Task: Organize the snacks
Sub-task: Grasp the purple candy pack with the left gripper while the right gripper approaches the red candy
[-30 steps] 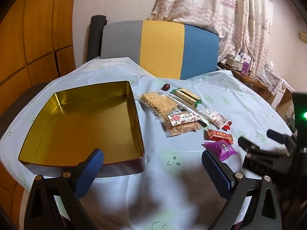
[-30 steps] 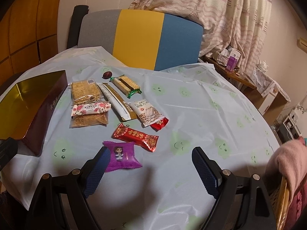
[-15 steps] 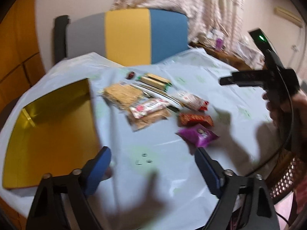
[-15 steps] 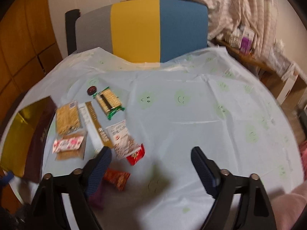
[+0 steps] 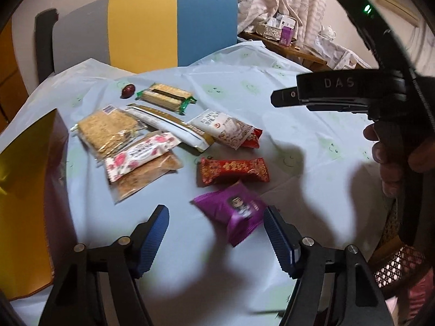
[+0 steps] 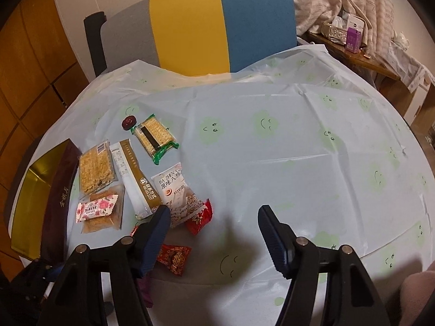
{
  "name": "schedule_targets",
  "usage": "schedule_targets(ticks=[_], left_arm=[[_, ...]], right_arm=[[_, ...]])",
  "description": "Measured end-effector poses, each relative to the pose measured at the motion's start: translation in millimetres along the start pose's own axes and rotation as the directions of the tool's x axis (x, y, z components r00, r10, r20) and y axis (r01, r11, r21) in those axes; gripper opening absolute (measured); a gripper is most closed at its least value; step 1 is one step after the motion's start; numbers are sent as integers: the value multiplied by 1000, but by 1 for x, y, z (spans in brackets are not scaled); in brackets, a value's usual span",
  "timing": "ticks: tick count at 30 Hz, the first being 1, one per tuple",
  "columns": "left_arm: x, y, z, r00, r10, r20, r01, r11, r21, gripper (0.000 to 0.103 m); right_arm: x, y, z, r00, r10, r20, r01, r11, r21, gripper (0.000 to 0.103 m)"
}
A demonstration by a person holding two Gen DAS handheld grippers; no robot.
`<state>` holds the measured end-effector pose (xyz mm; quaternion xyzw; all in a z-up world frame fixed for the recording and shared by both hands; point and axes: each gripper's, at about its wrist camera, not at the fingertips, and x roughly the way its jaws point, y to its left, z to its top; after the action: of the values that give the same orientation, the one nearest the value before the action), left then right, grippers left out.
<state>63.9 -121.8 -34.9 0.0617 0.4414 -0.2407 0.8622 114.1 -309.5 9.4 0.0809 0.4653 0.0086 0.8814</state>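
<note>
Several wrapped snacks lie on the pale blue tablecloth: a purple packet (image 5: 233, 212), a red candy (image 5: 233, 169), a white nut packet (image 5: 225, 127), a long white-and-gold stick (image 5: 168, 122), a rose-print packet (image 5: 141, 154), a golden crisp pack (image 5: 108, 127), a green-edged cracker pack (image 5: 163, 97) and a dark date (image 5: 127, 91). My left gripper (image 5: 216, 228) hovers low, jaws closing, with the purple packet between them near the right finger, untouched. My right gripper (image 6: 214, 217) is also closing over bare cloth, its left finger (image 6: 157, 228) above the red candy (image 6: 174, 255).
An open gold tin (image 5: 24, 179) with a dark red wall (image 6: 59, 201) stands left of the snacks. A grey, yellow and blue chair back (image 6: 204, 24) rises behind the round table. A hand (image 5: 391, 160) holds the right gripper's black body at the right. A cluttered wooden shelf (image 6: 361, 59) stands far right.
My left gripper swung right from the gold tin to the purple packet, dropping lower, and its jaws narrowed. The right gripper shifted right of the snacks, and its jaws narrowed too.
</note>
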Motion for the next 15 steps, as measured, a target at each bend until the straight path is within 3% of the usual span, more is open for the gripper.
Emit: schedule_targets(ticks=[15], left_arm=[[29, -24, 9, 999, 25, -34, -24, 999, 45, 74]], right_arm=[[-2, -14, 2, 1000, 15, 7, -16, 997, 77, 68]])
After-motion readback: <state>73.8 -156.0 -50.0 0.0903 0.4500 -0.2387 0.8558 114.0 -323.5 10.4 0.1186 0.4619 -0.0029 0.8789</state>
